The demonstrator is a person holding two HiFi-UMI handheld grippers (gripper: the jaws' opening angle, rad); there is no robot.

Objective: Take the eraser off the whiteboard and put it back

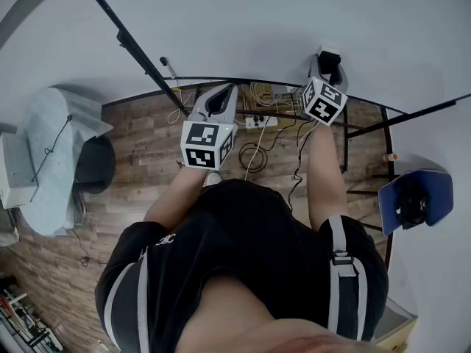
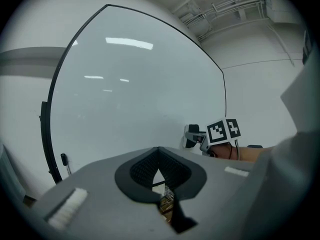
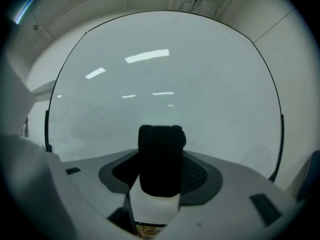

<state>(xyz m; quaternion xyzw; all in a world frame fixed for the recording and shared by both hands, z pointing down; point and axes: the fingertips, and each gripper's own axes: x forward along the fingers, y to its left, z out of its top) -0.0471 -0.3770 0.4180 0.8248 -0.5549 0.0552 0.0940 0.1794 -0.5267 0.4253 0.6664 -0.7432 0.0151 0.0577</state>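
Holding entry: right gripper (image 1: 326, 68), jaws set wide and closed on the eraser (image 3: 160, 154); its white body sits between the pads and its black felt end faces the whiteboard (image 3: 165, 74).
- Eraser position: raised at the board's face, low and to the right of centre. Whether the felt touches the surface cannot be judged.
- Left gripper (image 2: 159, 156): jaw tips brought together, nothing between them. It is held beside the right gripper, a little lower and back from the board.
- Whiteboard: blank, bounded by a thin black frame (image 2: 55, 109). The pane is bare on every side of the eraser.
- Marker (image 2: 64, 161): stands at the board's lower left edge, well apart from both grippers.
- Floor (image 1: 140, 145): wood planks. A power strip (image 1: 259, 121) and loose cables lie under the board's lower edge, between the black stand legs.
- Blue chair (image 1: 416, 197): to the right, beyond the stand leg, clear of the right arm.
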